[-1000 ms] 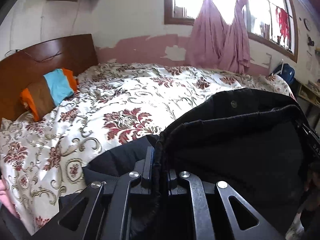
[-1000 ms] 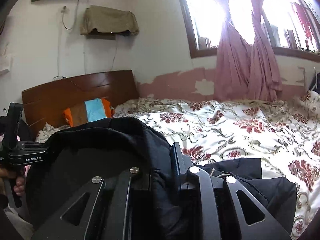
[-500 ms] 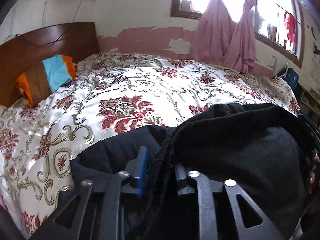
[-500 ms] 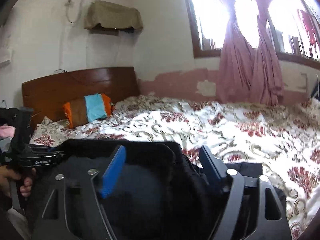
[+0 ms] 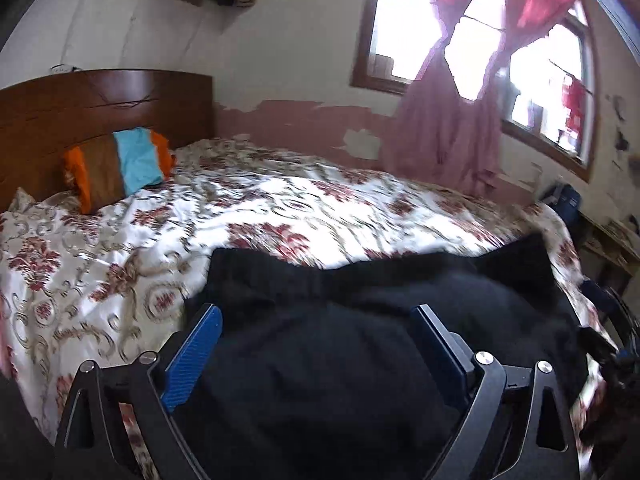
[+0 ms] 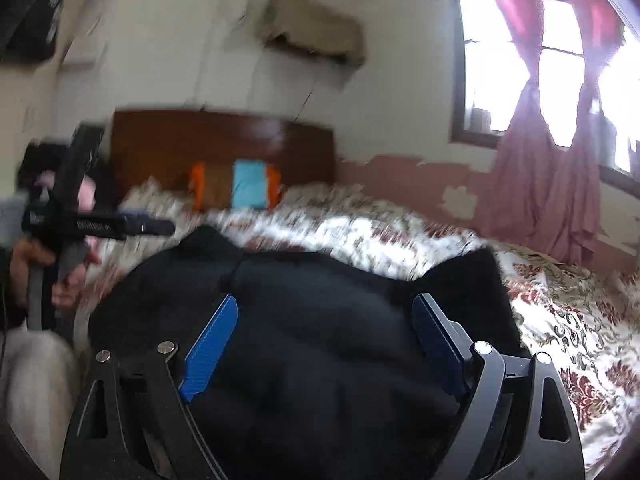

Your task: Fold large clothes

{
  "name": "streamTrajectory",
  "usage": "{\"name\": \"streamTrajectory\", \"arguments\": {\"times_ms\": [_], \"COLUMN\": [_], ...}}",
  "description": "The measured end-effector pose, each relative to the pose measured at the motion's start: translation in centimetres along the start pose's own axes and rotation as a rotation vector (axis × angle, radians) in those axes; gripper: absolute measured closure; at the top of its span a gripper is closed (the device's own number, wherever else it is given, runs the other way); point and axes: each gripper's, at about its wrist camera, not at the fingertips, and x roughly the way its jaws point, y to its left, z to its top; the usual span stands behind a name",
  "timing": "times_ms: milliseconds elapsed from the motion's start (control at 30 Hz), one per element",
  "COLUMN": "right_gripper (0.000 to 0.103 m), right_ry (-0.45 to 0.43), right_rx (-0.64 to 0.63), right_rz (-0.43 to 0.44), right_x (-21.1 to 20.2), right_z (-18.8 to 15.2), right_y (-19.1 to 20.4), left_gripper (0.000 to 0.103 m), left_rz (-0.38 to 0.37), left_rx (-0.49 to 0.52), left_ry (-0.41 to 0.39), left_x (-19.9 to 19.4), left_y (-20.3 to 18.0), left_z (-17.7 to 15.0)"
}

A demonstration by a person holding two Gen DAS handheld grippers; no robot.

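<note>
Garment: black garment [image 5: 360,360], a large dark piece of clothing, lies bunched on the near edge of the bed [image 5: 280,208], over the floral bedspread [image 5: 100,280]; what kind of garment it is cannot be told.
Garment lie: its far edge runs across the bedspread in a wavy line, with a raised corner toward the right in both wrist views; it looks doubled over itself, so one fold seems laid down and in need of smoothing.
Why there: the bed gives a broad flat place for spreading and folding something this big, and the near edge keeps it within reach of both hands.
Left gripper: left gripper [image 5: 316,344] has its jaws spread wide and opening; the cloth sits below and between the blue pads [image 5: 192,360], which do not press on it.
Right gripper: right gripper [image 6: 324,344] likewise stands wide and is opening over the same cloth, with no pinch visible.
Judgement: both appear to be letting go of the fabric so it settles on the bed.
Left hand: hand [image 6: 60,272] grasps its tool's handle at the left of the right wrist view.
Other things: striped pillow [image 5: 116,168] rests against the wooden headboard [image 5: 100,104], well apart from the garment.
</note>
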Motion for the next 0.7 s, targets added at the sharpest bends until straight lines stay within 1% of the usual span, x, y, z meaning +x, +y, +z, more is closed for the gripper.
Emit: {"name": "streamTrajectory", "arguments": {"times_ms": [67,133,200,333,400,500,567,633,700], "right_gripper": [0.017,0.018,0.017,0.018,0.018,0.017,0.018,0.018,0.017], "right_ry": [0.035,0.058,0.08,0.153,0.165,0.184,0.226,0.246,0.251], "right_rx": [-0.044,-0.053,-0.05,-0.09,-0.083,-0.094,-0.115,-0.139,-0.174], "right_rz": [-0.043,-0.078,-0.086,-0.154,-0.172,-0.201,-0.199,-0.19,-0.202], "right_x": [0.1,0.1,0.4,2.6,3.8,6.5,9.1,11.3,12.6], "right_z": [-1.0,-1.5,-1.8,-1.5,-0.7,0.9,1.8,2.5,2.8], "right_y": [1.1,1.6,1.7,1.4,0.6,-0.3,-0.7,-1.1,-1.1], "left_gripper": [0.007,0.007,0.007,0.007,0.006,0.0,0.0,0.0,0.0], "left_rz": [-0.016,-0.03,-0.034,-0.068,-0.043,-0.011,0.03,0.055,0.087], "left_rx": [0.035,0.092,0.136,0.152,0.162,0.154,0.136,0.109,0.075], "left_ry": [0.02,0.052,0.084,0.104,0.114,0.116,0.127,0.14,0.167], "left_x": [-0.3,0.0,0.7,1.7,2.7,3.9,5.2,6.5,7.9], "left_y": [-0.8,-1.8,-2.8,-3.7,-4.0,-4.0,-3.7,-3.1,-2.3], "left_z": [-1.7,-3.5,-4.7,-5.3,-4.9,-4.3,-3.4,-2.9,-2.4]}}
